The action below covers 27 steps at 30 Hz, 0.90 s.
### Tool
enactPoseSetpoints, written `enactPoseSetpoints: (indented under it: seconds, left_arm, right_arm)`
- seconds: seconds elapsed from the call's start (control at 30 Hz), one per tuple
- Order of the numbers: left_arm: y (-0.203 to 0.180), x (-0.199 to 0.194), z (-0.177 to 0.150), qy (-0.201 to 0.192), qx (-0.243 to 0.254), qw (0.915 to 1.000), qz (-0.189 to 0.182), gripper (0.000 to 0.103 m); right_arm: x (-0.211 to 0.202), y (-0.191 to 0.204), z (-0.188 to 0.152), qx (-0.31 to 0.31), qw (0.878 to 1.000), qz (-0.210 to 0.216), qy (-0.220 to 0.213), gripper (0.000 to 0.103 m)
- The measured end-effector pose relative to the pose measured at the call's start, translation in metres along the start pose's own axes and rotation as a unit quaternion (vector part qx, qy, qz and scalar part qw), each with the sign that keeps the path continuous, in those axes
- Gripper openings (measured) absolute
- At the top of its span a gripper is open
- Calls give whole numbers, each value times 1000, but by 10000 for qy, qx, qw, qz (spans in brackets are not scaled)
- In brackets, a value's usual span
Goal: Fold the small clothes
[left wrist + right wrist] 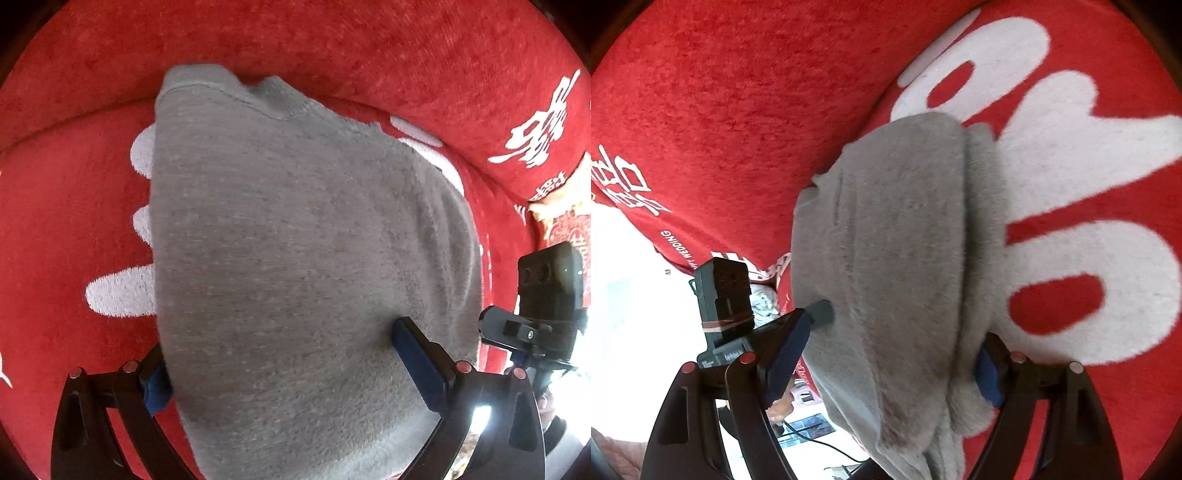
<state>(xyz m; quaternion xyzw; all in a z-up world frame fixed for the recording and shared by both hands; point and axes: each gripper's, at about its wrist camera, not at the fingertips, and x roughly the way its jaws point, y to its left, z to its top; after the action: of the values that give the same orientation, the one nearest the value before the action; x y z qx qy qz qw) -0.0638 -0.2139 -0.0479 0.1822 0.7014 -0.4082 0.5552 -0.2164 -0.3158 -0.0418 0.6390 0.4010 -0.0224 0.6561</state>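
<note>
While my left gripper and right gripper both stand spread wide, the fuzzy grey garment lies draped between their blue pads on the plush red cover with white lettering — the near hem cut off, any contact with the pads unclear.

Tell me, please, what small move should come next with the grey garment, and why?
Probably draw both grippers back off the grey garment. It already lies doubled on the red cover, and the left gripper and right gripper stand wide around it, apparently not pinching.
</note>
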Motion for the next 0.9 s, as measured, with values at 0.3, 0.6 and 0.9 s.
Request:
enactPoseSetpoints:
  seconds: [0.3, 0.6, 0.9]
  left_arm:
    - [7, -29, -14, -354, -276, 9986, -283, 53]
    - [3, -79, -36, -599, 33, 9948, -828, 50]
    - [67, -135, -89, -659, -50, 9951, -740, 50]
  right_arm:
    - [9, 12, -13, 161, 9998, -9, -154, 31]
    - [8, 61, -47, 180, 9977, 618, -208, 31]
    - [45, 109, -101, 127, 9970, 754, 86, 31]
